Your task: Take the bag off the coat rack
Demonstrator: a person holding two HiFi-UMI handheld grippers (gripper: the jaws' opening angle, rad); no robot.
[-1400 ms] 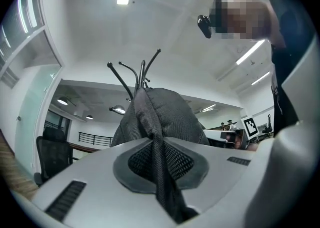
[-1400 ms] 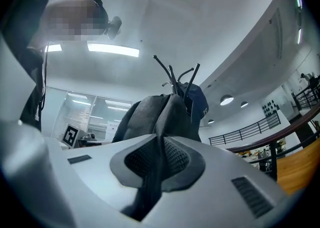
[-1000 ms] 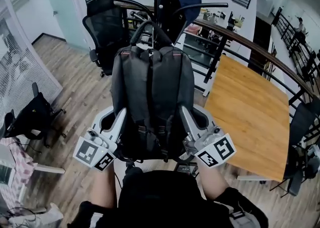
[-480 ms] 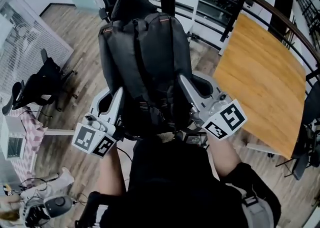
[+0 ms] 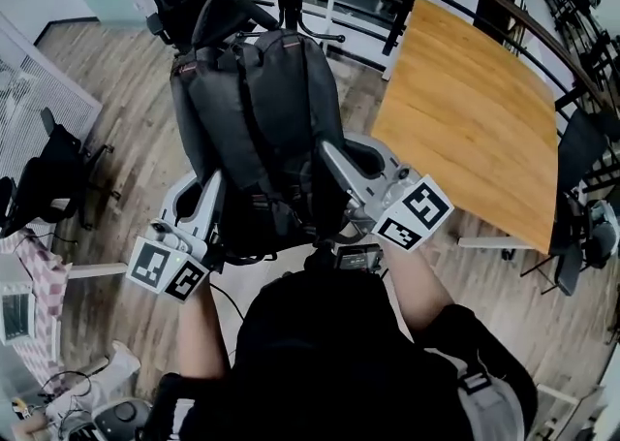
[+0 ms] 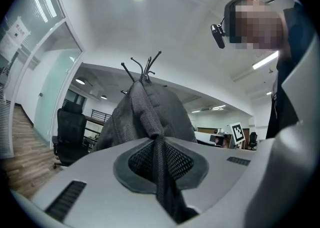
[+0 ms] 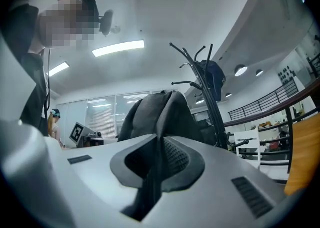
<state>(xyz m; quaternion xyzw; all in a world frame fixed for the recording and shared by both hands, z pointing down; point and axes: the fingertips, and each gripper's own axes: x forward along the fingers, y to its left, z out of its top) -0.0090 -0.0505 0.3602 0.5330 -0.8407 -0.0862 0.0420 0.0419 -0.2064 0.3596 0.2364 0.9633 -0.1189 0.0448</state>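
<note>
Backpack [image 5: 257, 129] hangs free, seemingly lifted clear of the coat rack [image 7: 215, 112]; left gripper [image 5: 213, 187] and right gripper [image 5: 334, 158] fingers clamp its fabric. Next: carry it away, then set it down gently.

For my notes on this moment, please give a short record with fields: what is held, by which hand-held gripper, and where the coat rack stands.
held thing: dark backpack
left hand-held gripper: shut on the backpack's fabric, left side
right hand-held gripper: shut on the fabric, right side
coat rack: behind the backpack; the backpack's top handle looks free of the hooks
on rack: one dark blue item
beside: wooden table
</note>
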